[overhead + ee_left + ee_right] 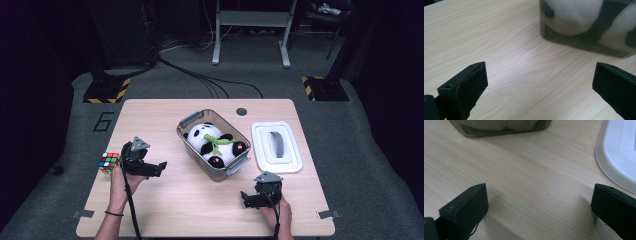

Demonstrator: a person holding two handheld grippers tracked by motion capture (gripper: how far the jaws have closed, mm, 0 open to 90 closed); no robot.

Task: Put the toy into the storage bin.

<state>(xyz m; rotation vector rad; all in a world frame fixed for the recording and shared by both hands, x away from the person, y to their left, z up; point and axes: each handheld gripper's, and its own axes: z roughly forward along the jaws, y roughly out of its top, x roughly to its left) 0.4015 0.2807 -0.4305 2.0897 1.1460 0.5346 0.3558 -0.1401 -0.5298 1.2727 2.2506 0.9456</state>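
- At the table's (165,200) left edge sits a cube (109,162) with coloured squares, just left of the left gripper and not held by it.
- Just right of the cube, the left gripper (159,166) lies low over the wood in the person's left hand (123,181), a grey plate on top and a cable trailing toward the near edge. Its jaws point right, toward the bin, and stand spread wide with nothing between them; the left gripper view (539,82) shows bare wood in the gap.
- In the middle of the table stands the bin (185,134), clear-walled with grey handles at its far-left and near-right ends, set at a slant. It is open on top.
- Inside the bin lies the panda (204,137), a black-and-white plush with a green scarf, filling most of the space. In the left gripper view the bin's wall (579,47) is at the far right, with the panda's white fur (574,15) blurred behind it.
- Near and to the right of the bin, the right gripper (243,198) rests by the near edge in the right hand (280,212). Its jaws point left and are wide apart, pinching nothing; the right gripper view (539,202) shows plain wood between them.
- Far right lies the white lid (295,162), flat on the table just beside the bin, apart from it. Its rim (609,170) shows in the right gripper view, beyond the right-hand jaw.
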